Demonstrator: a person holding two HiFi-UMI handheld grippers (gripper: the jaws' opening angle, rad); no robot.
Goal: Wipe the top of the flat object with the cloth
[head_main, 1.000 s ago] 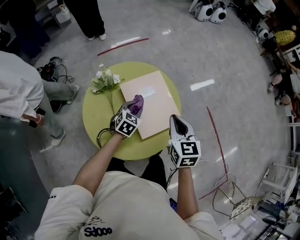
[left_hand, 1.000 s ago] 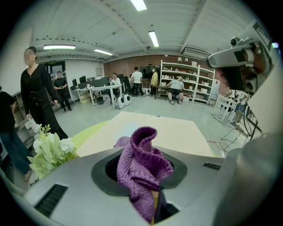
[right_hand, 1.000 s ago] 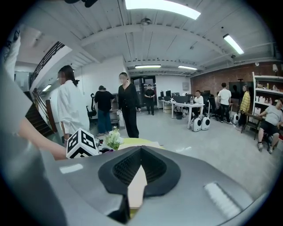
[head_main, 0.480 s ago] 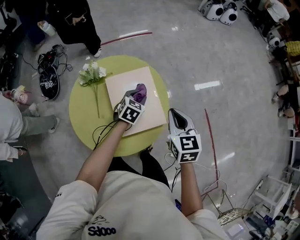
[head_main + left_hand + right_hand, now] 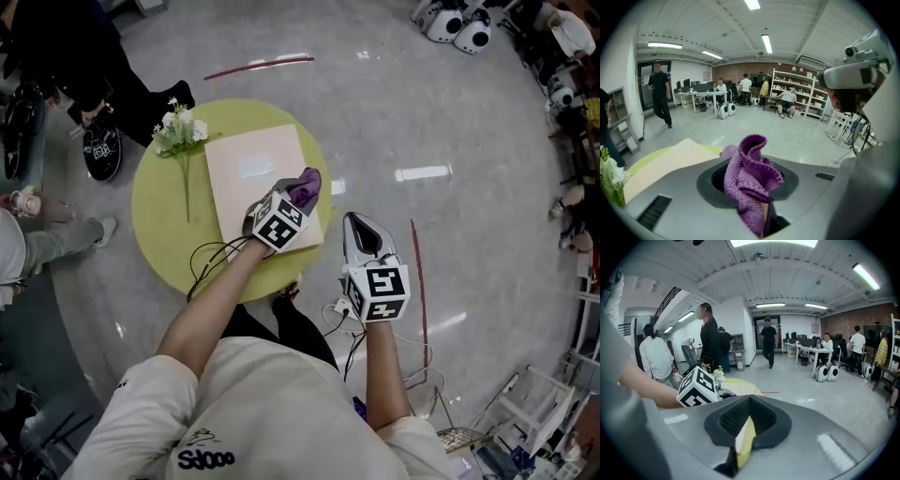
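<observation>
Location: an open workshop with a glossy grey floor (image 5: 422, 112) marked by red tape lines (image 5: 258, 66). A round yellow-green desk (image 5: 159, 225) stands in front of the person.

Items on the desk:
- A flat, pale pink square board (image 5: 253, 178) lies on the desk's right half.
- A sprig of white flowers (image 5: 178, 127) lies just beside the board's left edge.

Left gripper (image 5: 298, 195): positioned over the board's right edge. Its jaws are clamped on a purple knitted cloth (image 5: 752, 178), which bunches up in folds beyond the jaw tips. In the head view the cloth (image 5: 307, 186) sits at the board's right edge. Contact between cloth and board cannot be confirmed.

Right gripper (image 5: 359, 230): held off the desk, over the floor just right of the desk's rim. Its jaws are closed together, pads touching, with nothing between them (image 5: 743, 441).
</observation>
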